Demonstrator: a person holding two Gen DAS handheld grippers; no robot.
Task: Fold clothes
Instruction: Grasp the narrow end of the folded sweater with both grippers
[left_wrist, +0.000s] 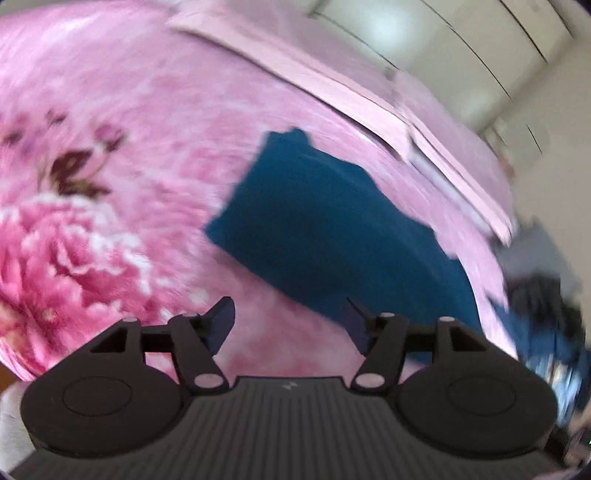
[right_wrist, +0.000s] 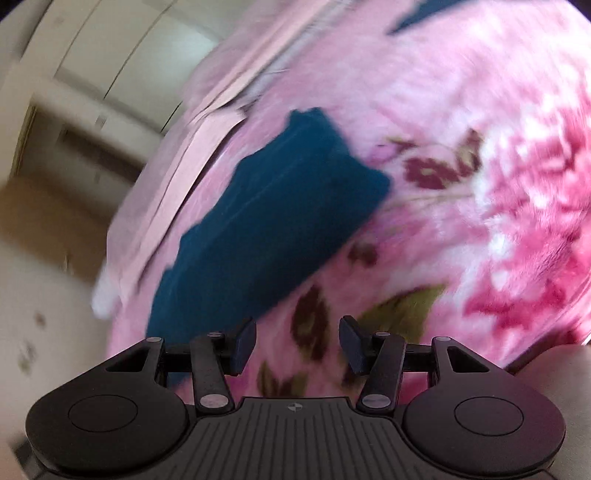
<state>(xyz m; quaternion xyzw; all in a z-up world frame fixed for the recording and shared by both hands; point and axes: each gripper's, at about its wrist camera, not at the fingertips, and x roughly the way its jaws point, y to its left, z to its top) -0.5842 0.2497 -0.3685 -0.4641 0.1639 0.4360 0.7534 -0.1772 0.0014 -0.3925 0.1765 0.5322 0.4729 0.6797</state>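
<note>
My left gripper (left_wrist: 289, 325) and right gripper (right_wrist: 297, 345) both gape half open, holding nothing; the teal garment (left_wrist: 332, 229) lies at 12 o'clock on the pink floral blanket (left_wrist: 110, 147).

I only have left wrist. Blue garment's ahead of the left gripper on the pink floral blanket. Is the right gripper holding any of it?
Observer: No. The right gripper is open, nothing between its fingers; pink blanket shows through the gap.
Operator: Where's the garment from that side?
Observer: The blue garment lies flat ahead and left of the right gripper, its near edge by the left finger.
Operator: Anything beyond it?
Observer: A pale pink folded sheet lies along the blanket's far edge, then beige floor.
</note>
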